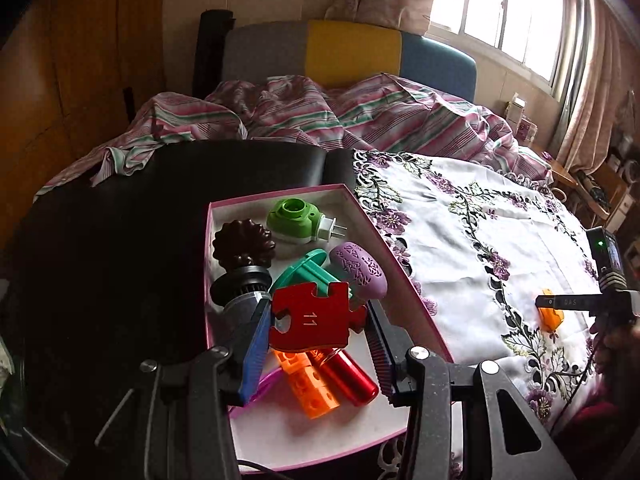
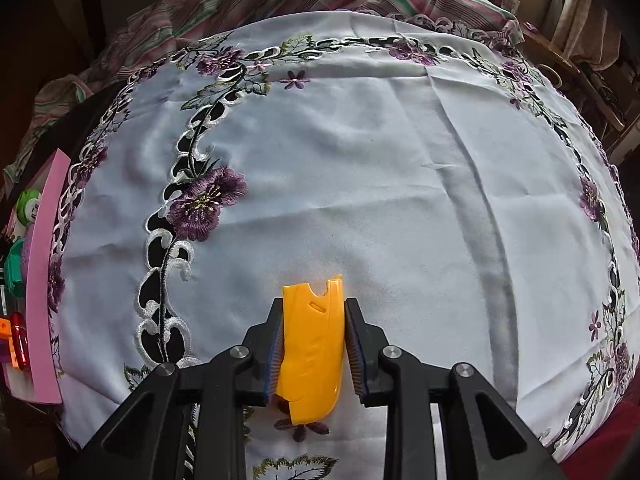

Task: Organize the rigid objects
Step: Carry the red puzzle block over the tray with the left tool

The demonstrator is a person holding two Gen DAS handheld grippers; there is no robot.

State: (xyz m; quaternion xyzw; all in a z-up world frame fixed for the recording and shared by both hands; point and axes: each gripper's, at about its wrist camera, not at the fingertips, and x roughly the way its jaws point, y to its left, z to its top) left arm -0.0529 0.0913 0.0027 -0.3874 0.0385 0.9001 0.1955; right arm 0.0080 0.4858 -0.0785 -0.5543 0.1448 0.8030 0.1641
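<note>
Over the pink-rimmed box (image 1: 404, 284) at the near edge of the table, the left gripper (image 1: 318, 320) is holding a red puzzle piece (image 1: 316, 318) marked 11, its blue ribbed pads pressing on the piece's two sides. Below it, inside the box, a brown fluted knob (image 1: 243, 245), a green plug-in device (image 1: 298, 220), a teal plastic part (image 1: 308, 274), a purple patterned oval (image 1: 358, 270), an orange block (image 1: 310, 386) and a red cylinder (image 1: 348, 376) are lying crowded together. Beside the box, a white cloth embroidered with purple flowers (image 2: 380, 168) is covering the table. There the right gripper (image 2: 314, 344) is clamping a yellow plastic piece (image 2: 312, 344) between its pads, the piece reaching down to the cloth; whether it is resting on it I cannot tell. Behind the table, a striped sheet (image 1: 320, 120) is lying rumpled.
</note>
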